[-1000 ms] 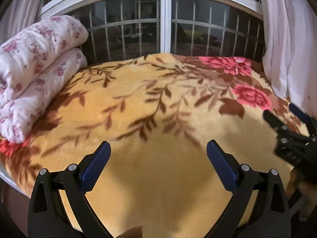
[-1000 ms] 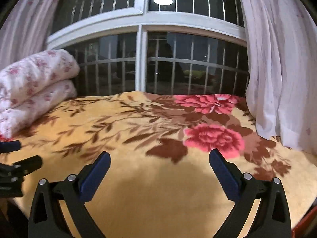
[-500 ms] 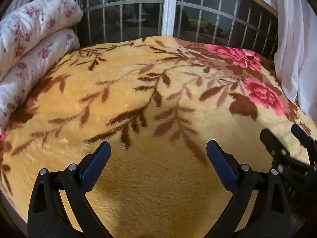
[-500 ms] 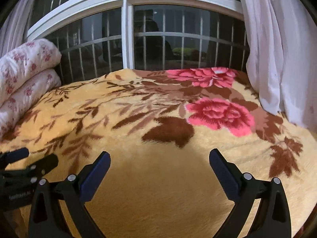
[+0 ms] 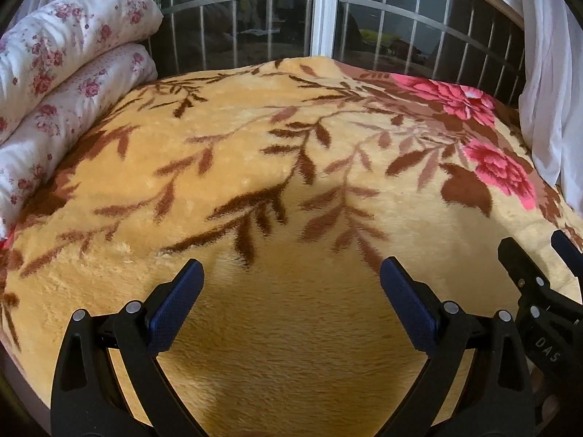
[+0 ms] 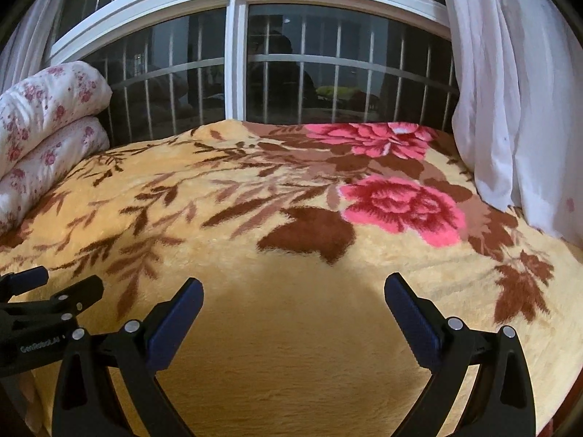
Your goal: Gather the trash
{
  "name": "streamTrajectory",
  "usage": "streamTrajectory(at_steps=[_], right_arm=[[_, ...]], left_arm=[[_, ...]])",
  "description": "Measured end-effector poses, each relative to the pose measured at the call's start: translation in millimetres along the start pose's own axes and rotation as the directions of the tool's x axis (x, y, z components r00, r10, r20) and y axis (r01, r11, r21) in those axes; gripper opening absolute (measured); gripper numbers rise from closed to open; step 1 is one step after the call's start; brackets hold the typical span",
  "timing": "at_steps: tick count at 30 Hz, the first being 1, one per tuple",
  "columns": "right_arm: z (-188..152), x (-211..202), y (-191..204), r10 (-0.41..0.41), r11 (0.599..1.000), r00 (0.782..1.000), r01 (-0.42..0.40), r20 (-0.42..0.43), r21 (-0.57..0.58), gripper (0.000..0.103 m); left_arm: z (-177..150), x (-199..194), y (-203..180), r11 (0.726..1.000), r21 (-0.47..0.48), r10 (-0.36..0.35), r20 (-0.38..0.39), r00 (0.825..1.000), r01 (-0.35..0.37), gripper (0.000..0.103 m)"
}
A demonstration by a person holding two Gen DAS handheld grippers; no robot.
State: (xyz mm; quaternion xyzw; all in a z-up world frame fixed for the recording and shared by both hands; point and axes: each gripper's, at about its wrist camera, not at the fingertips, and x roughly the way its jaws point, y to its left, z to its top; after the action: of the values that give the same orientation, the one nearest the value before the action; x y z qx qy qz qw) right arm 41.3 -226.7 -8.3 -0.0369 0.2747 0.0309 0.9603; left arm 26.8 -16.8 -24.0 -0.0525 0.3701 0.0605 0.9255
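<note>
No trash shows in either view. My left gripper (image 5: 291, 269) is open and empty, held over the near part of a bed covered by a yellow blanket (image 5: 255, 167) with brown leaves and pink flowers. My right gripper (image 6: 293, 287) is open and empty over the same blanket (image 6: 291, 327), to the right of the left one. The right gripper also shows at the right edge of the left wrist view (image 5: 535, 255). The left gripper shows at the left edge of the right wrist view (image 6: 58, 284).
A folded white quilt with pink flowers (image 5: 62, 73) lies at the bed's left end, also in the right wrist view (image 6: 43, 127). A barred window (image 6: 237, 65) stands behind the bed. A white curtain (image 6: 510, 91) hangs at the right.
Both grippers have tilted down and moved closer over the blanket. Both stay open and empty.
</note>
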Motion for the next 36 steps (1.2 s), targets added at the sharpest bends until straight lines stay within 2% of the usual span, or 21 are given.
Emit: streamTrajectory(at_steps=[23,33,36], right_arm=[[-0.8,1.4,-5.9,-0.001,0.999,1.0,0.002,-0.018,0.039,0.098],[-1.6,2.5,-5.9,0.0,0.999,1.0,0.001,-0.021,0.04,0.098],[-2.1,3.0,-6.3,0.0,0.999,1.0,0.0,-0.02,0.042,0.098]], left_arm=[[-1.1,3.2,-0.5,1.0,0.012,0.011,-0.002,1.0,-0.011,0.095],[-1.3,1.6,-2.1,0.997,0.04,0.062,0.044,0.997,-0.064,0.095],[-0.5,6.4,0.3,0.999,0.038,0.014,0.007,1.0,-0.014,0.095]])
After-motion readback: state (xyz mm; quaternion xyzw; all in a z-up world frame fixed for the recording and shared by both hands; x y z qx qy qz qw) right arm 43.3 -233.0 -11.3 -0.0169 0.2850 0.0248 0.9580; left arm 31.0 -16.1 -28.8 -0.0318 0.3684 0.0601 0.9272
